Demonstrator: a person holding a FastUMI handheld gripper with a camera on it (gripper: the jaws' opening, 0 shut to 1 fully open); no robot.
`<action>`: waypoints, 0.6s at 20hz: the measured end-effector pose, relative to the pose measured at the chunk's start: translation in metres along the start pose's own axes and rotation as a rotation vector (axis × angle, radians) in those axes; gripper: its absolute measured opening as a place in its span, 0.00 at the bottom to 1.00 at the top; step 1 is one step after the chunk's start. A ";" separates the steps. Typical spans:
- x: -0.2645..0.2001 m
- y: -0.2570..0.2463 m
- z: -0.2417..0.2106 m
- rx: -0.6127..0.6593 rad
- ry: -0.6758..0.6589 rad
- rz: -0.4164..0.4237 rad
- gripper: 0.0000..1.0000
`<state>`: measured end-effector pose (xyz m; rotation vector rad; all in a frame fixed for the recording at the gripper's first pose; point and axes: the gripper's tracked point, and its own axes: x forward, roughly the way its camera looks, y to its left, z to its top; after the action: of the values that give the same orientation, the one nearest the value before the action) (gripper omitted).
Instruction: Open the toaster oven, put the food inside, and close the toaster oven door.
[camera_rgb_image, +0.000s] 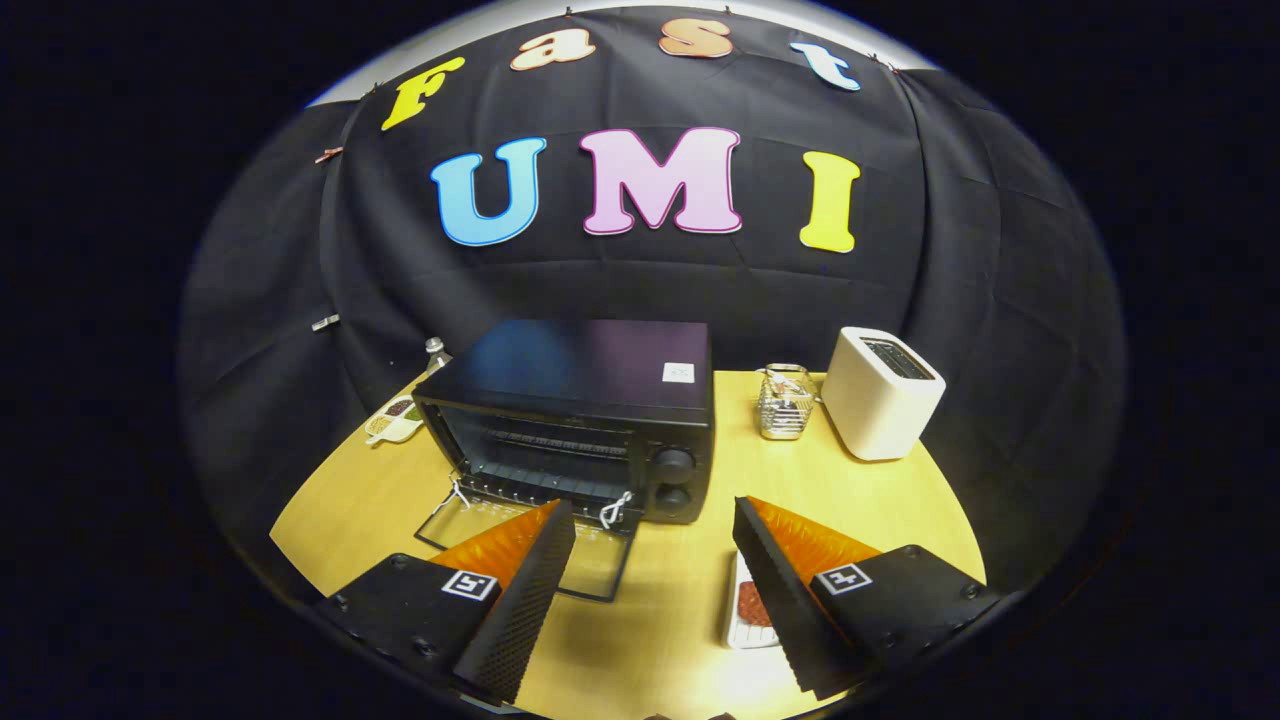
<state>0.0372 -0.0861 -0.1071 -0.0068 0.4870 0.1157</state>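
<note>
A black toaster oven stands on the wooden table, beyond my left finger. Its glass door is folded down flat on the table, with white strings tied at its hinges, and the rack inside is bare. The left finger hovers over the lowered door. My gripper is open with nothing between its fingers. A white tray of reddish food lies on the table just beside the right finger, which hides part of it.
A white pop-up toaster stands at the back right, with a small wire basket between it and the oven. Left of the oven sits a small white dish with dark contents and a small bottle behind it.
</note>
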 end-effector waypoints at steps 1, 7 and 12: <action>0.000 -0.012 -0.001 0.008 0.007 -0.001 0.99; 0.001 -0.083 -0.022 0.113 0.069 -0.019 0.99; 0.012 -0.124 -0.049 0.193 0.139 0.000 0.99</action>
<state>0.0390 -0.2092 -0.1582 0.1755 0.6355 0.0680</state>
